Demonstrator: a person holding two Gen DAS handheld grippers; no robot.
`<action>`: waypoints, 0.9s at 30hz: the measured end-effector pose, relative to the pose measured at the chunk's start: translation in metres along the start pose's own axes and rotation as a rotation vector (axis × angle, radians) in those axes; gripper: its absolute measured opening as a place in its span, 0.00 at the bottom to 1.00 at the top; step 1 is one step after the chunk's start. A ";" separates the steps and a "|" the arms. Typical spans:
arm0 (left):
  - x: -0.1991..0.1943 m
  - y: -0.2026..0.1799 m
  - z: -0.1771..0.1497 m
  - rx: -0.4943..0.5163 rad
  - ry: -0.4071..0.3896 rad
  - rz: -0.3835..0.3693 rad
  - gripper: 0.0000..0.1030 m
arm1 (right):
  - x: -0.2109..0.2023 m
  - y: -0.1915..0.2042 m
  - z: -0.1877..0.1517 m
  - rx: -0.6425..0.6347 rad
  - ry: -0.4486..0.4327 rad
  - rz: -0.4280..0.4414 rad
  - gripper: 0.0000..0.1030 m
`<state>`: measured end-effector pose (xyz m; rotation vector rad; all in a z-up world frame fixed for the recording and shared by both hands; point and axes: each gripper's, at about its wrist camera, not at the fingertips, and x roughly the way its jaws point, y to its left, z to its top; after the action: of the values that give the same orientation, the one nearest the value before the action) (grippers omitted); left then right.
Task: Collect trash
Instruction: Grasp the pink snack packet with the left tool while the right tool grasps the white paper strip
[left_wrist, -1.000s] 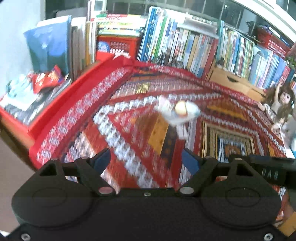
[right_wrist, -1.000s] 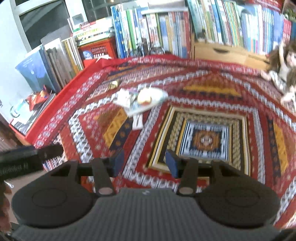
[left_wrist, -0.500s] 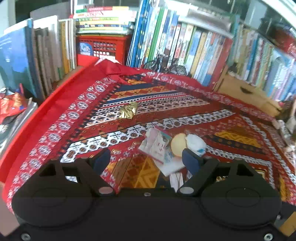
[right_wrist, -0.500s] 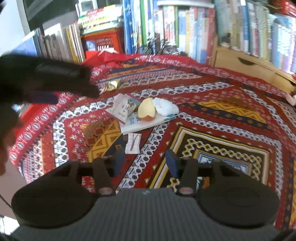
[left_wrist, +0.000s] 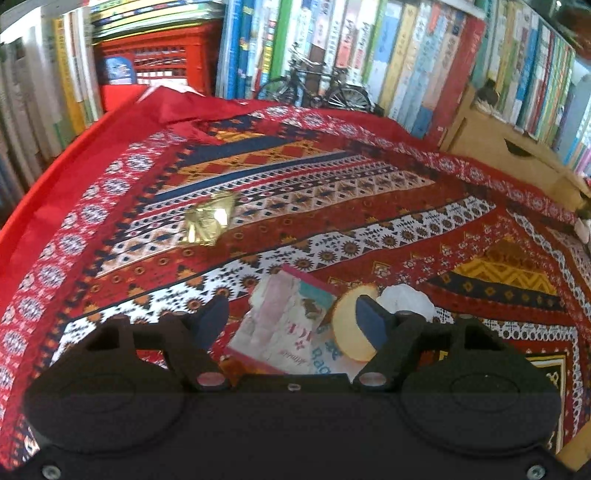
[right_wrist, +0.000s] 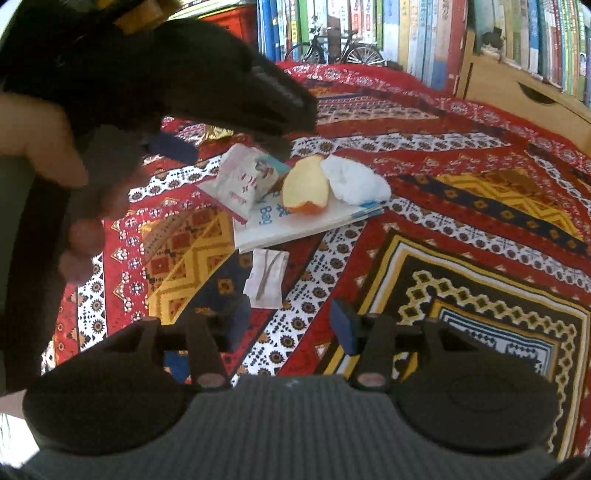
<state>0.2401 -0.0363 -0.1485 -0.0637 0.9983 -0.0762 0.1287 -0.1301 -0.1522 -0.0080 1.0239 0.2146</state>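
The tablecloth (left_wrist: 369, 192) is woven cloth, matt, with a printed pattern. The wrapper (left_wrist: 208, 223) is crinkled gold foil, glossy. The packet (right_wrist: 242, 181) is thin, slightly shiny plastic film. The booklet (right_wrist: 295, 225) is smooth paper. The tissue (right_wrist: 354, 181) is soft white paper, crumpled. The box (left_wrist: 509, 155) is bare, matt wood. The crate (left_wrist: 155, 62) is red plastic.

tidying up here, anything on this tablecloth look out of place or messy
Yes: a bitten apple piece and crumpled tissue lie on a thin book, an opened wrapper leans beside them, a paper scrap and gold foil lie loose on the cloth.
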 end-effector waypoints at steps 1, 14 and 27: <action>0.003 -0.002 0.000 0.012 0.010 -0.002 0.65 | 0.002 0.000 0.000 0.002 0.003 0.001 0.62; -0.005 -0.009 -0.004 0.079 0.048 -0.051 0.28 | 0.010 0.011 0.007 -0.017 0.006 0.023 0.31; -0.047 0.013 0.000 0.045 -0.039 -0.012 0.28 | 0.003 0.012 0.013 0.038 -0.013 0.003 0.48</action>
<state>0.2149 -0.0193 -0.1104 -0.0293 0.9570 -0.1078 0.1392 -0.1159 -0.1470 0.0296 1.0147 0.1976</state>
